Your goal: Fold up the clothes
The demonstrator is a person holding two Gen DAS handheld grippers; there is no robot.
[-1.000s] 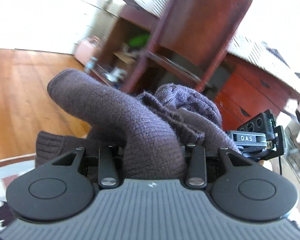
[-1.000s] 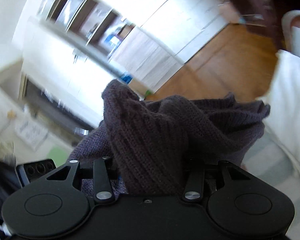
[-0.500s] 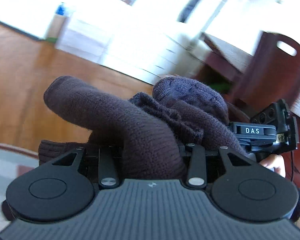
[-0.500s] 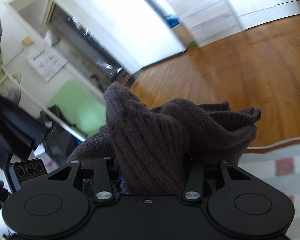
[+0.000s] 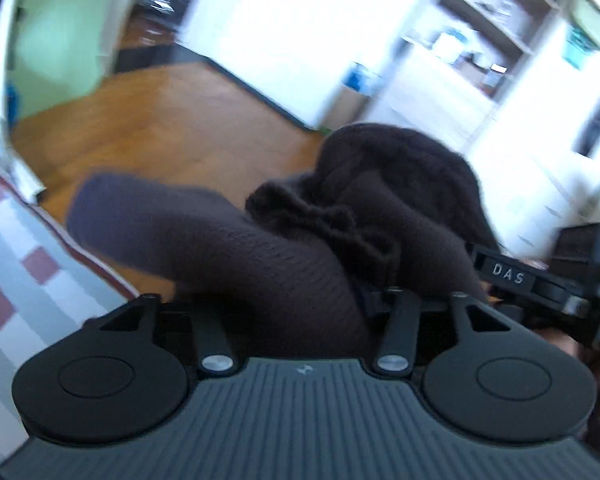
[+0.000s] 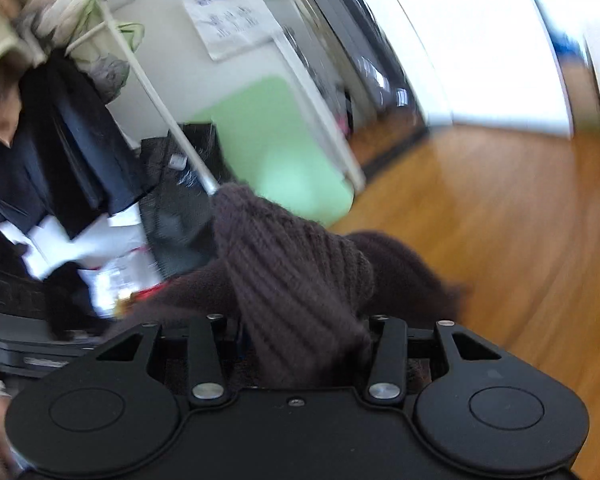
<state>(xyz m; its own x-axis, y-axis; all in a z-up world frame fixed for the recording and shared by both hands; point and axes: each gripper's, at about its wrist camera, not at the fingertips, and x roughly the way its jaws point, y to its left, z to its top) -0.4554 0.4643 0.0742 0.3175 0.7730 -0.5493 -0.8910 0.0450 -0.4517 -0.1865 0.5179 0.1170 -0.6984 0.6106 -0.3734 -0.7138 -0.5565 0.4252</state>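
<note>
two hand-held grippers carry one dark knitted garment (image 5: pixel 292 264) up in the air, above a wooden floor (image 5: pixel 172 120) and the edge of a checked rug (image 5: pixel 16 280). behind, blurred, stand white shelves (image 5: pixel 480 40) in the left wrist view, and a green panel (image 6: pixel 276 140) with dark clothes hanging from a rack (image 6: pixel 52 128) in the right wrist view. the garment is bunched thickly across both views, hiding the fingertips. the left hand-held gripper (image 5: pixel 304 312) has just been spreading its jaws, with the knit lying between them; whether the pads press on it i cannot tell. the right hand-held gripper (image 6: pixel 300 340) pinches a ribbed fold of the same garment, which stands up between its jaws. in the left wrist view the right hand-held gripper shows just beside the bundle at the right edge, marked "das".
</note>
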